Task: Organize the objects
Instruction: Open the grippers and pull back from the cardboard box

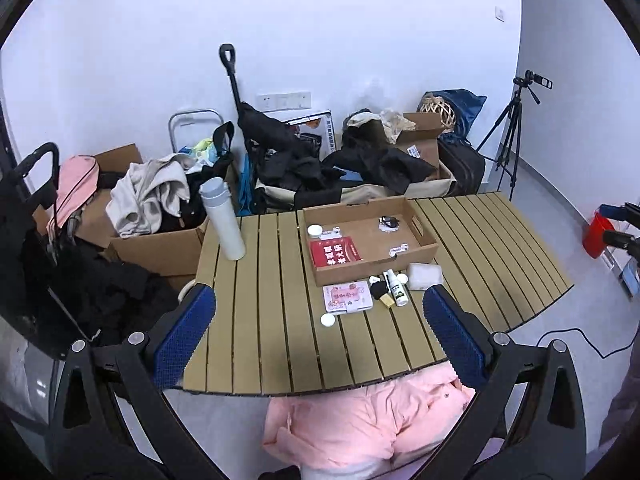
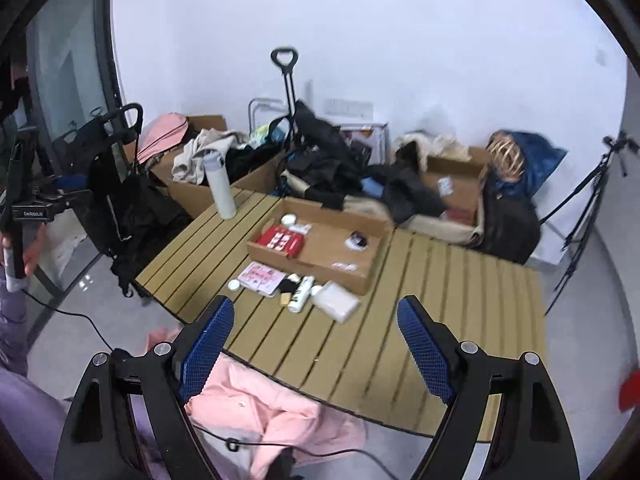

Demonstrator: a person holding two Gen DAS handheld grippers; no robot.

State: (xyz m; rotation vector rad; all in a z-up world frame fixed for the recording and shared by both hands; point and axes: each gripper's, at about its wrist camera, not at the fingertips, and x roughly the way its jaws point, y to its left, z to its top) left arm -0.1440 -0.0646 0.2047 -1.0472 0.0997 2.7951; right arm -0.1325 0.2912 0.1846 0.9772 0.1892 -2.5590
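Both fisheye views look forward and down past spread blue fingers onto one slatted desk [image 1: 280, 280] from beyond its near edge, neither close to anything on it. The left wrist camera faces the desk nearly square-on, with the open cardboard tray [image 1: 416, 254] right of centre. The right wrist camera sits further right and angles leftward, crossing the same tray [image 2: 352, 276], white bottle [image 2: 218, 184] and cluttered wall beyond.

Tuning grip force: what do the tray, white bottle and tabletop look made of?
Tray: corrugated cardboard, matte brown, cut handle slot. White bottle: smooth satin shell, plastic or coated metal, can't tell. Tabletop: tan slats with dark gaps, likely painted metal or wood.
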